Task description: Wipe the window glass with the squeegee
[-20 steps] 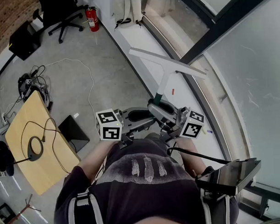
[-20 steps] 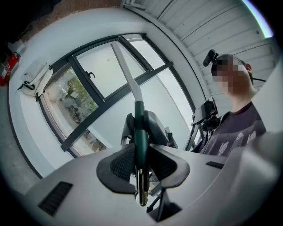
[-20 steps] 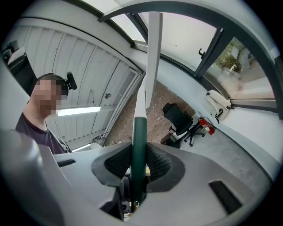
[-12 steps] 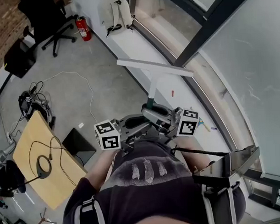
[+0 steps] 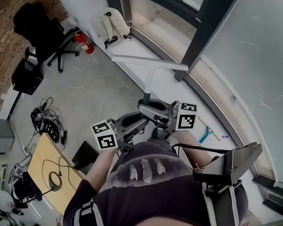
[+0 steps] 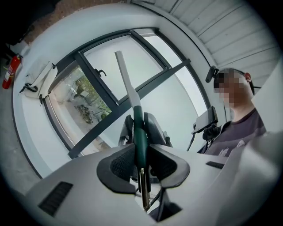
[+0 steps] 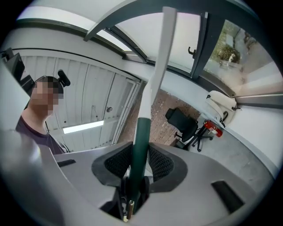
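The squeegee has a long white blade [image 5: 149,62] on a white shaft and a dark green handle [image 5: 147,95]. It stands upright in front of me, blade level, near the dark window frame [image 5: 204,24]. The window glass [image 5: 253,50] fills the right of the head view. My left gripper [image 5: 142,122] and right gripper [image 5: 153,110] are both shut on the green handle, one just above the other. In the left gripper view, the left gripper [image 6: 140,164] clamps the handle [image 6: 139,132]. The right gripper [image 7: 140,164] does the same in the right gripper view, on the handle [image 7: 142,137].
A small blue squeegee [image 5: 206,133] lies on the sill by the glass. On the floor to the left are a red fire extinguisher [image 5: 83,42], a black office chair [image 5: 46,30], a white bag [image 5: 111,24] and a wooden table [image 5: 46,176] with cables.
The squeegee and both grippers have drifted a little left and up in the head view, with the blade nearer the dark window frame. Both grippers have stayed shut on the handle.
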A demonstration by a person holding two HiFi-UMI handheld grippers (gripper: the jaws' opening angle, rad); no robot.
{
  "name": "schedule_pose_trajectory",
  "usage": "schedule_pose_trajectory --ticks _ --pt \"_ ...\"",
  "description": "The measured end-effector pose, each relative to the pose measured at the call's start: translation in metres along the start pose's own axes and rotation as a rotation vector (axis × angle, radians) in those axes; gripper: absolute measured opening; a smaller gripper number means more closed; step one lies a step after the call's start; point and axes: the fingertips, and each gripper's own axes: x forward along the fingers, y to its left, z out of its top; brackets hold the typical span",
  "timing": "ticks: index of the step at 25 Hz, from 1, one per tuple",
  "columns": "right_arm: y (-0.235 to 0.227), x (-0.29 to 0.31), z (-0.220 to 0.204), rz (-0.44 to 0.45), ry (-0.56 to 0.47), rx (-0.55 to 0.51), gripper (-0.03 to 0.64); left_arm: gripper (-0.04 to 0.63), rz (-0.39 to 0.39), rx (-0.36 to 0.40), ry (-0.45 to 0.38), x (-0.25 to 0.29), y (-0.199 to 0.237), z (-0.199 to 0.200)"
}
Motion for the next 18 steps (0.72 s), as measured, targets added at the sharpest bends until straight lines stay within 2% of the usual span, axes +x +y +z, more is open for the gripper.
schedule_pose_trajectory --ticks 3,6,10,14,16,18 --pt "-0.016 -0.010 0.029 0.041 0.018 0.007 0.097 0.100 -0.035 -0.060 -0.034 0.026 0.011 0.016" --pt "-0.029 -0.007 0.053 0.067 0.057 0.024 0.097 0.100 -0.070 -0.088 -0.067 0.044 0.023 0.035" --pt "-0.040 0.011 0.087 0.083 0.095 -0.022 0.097 0.100 -0.133 -0.065 -0.084 0.065 0.036 0.070" --pt "-0.062 0.038 0.120 0.022 0.065 -0.116 0.097 0.100 -0.169 -0.018 -0.095 0.064 0.063 0.112" --pt "-0.076 0.055 0.140 0.009 0.018 -0.124 0.097 0.100 -0.232 -0.054 -0.111 0.057 0.079 0.140" --pt "-0.090 0.079 0.157 0.014 -0.016 -0.095 0.097 0.100 -0.337 -0.134 -0.130 0.052 0.094 0.167"
